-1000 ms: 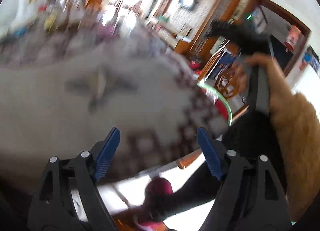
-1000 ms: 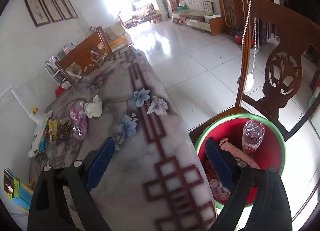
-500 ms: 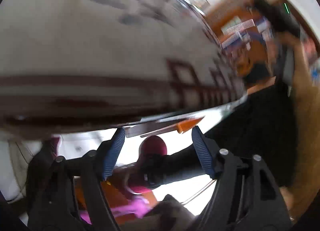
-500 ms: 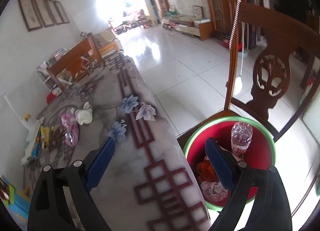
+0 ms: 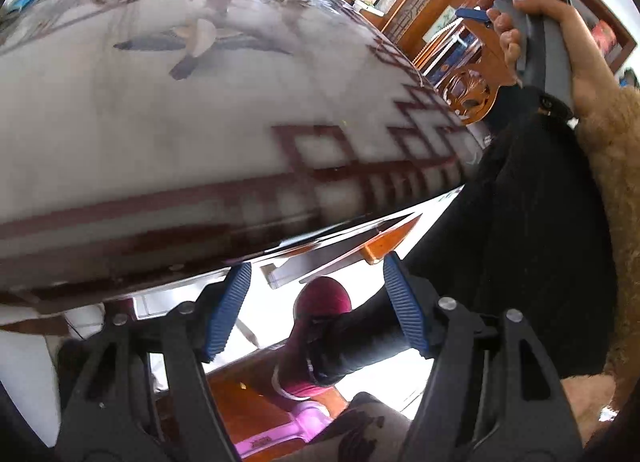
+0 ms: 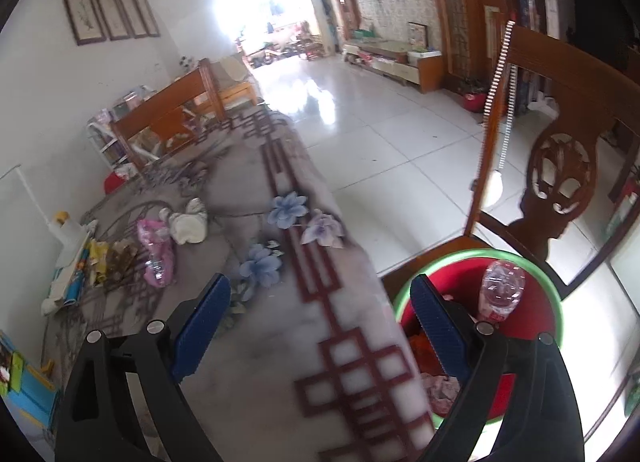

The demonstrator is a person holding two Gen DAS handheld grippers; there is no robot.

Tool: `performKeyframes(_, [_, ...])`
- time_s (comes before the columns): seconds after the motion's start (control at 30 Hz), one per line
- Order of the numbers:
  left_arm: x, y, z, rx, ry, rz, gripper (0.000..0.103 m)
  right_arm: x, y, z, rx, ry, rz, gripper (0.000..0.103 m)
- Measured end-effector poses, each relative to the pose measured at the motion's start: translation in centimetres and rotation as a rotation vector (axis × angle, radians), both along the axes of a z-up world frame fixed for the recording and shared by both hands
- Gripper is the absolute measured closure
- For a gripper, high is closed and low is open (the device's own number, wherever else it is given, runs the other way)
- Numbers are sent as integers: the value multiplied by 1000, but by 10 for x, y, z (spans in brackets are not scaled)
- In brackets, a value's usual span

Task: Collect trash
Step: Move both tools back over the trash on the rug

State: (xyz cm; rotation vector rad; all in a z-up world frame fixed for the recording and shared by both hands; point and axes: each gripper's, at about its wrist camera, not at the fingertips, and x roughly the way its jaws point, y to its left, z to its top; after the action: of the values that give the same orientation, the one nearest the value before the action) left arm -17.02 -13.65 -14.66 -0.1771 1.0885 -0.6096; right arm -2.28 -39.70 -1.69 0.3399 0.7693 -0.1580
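The right gripper point(image 6: 316, 326) hangs over the table point(image 6: 256, 362) near its right edge, jaws wide apart and holding nothing. The trash still to be collected lies ahead of it and to its left, toward the table's far left side: a pink plastic bag point(image 6: 155, 250) with a crumpled white wad point(image 6: 188, 224) just beside it, and loose wrappers point(image 6: 108, 260) nearer the left edge. The pink bag's long axis runs roughly along the table's length, about in line with the gripper's reach (so a slight wrist turn would probably set the jaws across it).

The red bin point(image 6: 532, 314) sits off the table's right edge, holding a clear bottle point(image 6: 500, 290).

The left gripper point(image 5: 316, 310), jaws also apart and empty, hangs below the table's near edge, farther from the trash; the right looks better placed.
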Motion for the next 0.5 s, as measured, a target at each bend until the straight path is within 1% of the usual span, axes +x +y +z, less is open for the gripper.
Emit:
performKeyframes(0.07, [2,5,0,-26,25,-25,38,6,11,0,-33,6,46,14])
performKeyframes(0.1, [2,8,-1,-35,30,-64,39,8,15,-1,-48,12,66,13])
performKeyframes(0.13, [1,10,-1,-18,18,-89,48,12,22,-3,-72,26,99,13])
performKeyframes(0.17, [-4,12,-1,26,-13,-115,53,15,28,-4,-92,37,122,13])
performKeyframes(0.23, [-16,19,2,116,-64,-146,53,19,37,-7,-117,50,157,12])
performKeyframes(0.27, [-21,27,6,107,-67,-154,53,20,40,-8,-120,54,165,12])
performKeyframes(0.3, [-25,35,13,74,-69,-156,53,20,42,-9,-121,57,170,12])
performKeyframes(0.33, [-30,45,28,23,-91,-141,53,21,44,-9,-112,58,177,12])
performKeyframes(0.37, [-31,53,42,-16,-122,-118,52,20,45,-9,-104,56,185,12])
performKeyframes(0.4, [-31,60,59,-60,-163,-87,44,19,47,-9,-101,53,194,11])
performKeyframes(0.43, [-29,70,82,-96,-231,-34,33,19,51,-9,-105,51,204,11])
performKeyframes(0.5, [-19,85,121,-91,-359,78,28,20,57,-8,-112,47,225,11])
